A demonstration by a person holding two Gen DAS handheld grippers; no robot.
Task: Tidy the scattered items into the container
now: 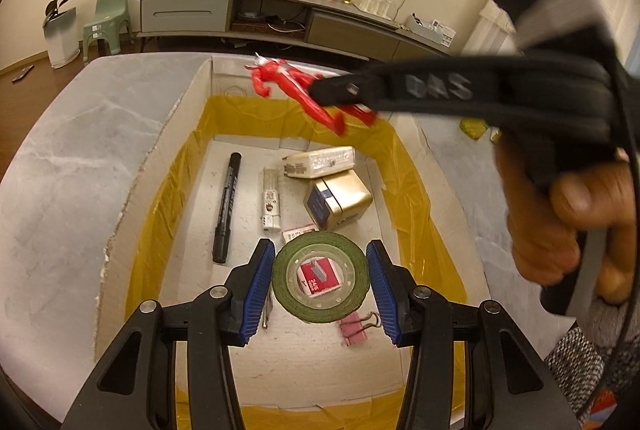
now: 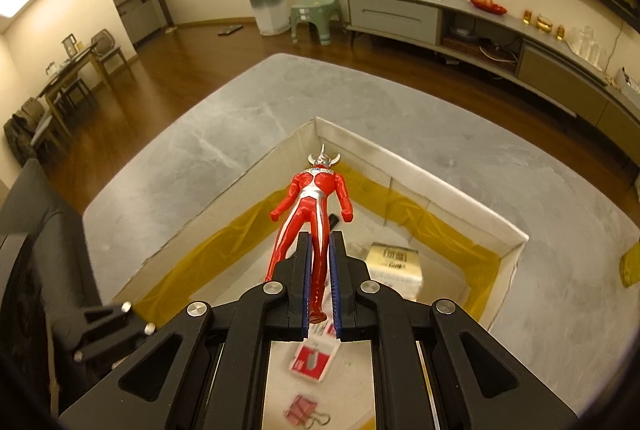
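Note:
A cardboard box (image 1: 188, 102) lined with yellow tape stands on the grey table (image 1: 80, 170). My left gripper (image 1: 320, 246) hangs over its near end, with the blue pads (image 1: 260, 282) pressed against both sides of a green tape roll (image 1: 288, 294). A red staple box (image 1: 320, 276) shows through the roll's hole. My right gripper (image 2: 319, 242) is shut on one leg of a red toy figure (image 2: 312, 206) and holds it in the air over the box (image 2: 424, 186). In the left wrist view the red toy figure (image 1: 280, 78) hangs above the far end, with the right gripper (image 1: 336, 92) on it.
Inside the box lie a black marker (image 1: 226, 206), a white tube (image 1: 271, 202), a tissue pack (image 1: 320, 160), a gold tin (image 1: 340, 202) and a pink binder clip (image 1: 356, 328). A yellow item (image 1: 474, 128) sits on the table right of the box. A person's hand (image 1: 560, 222) grips the right tool.

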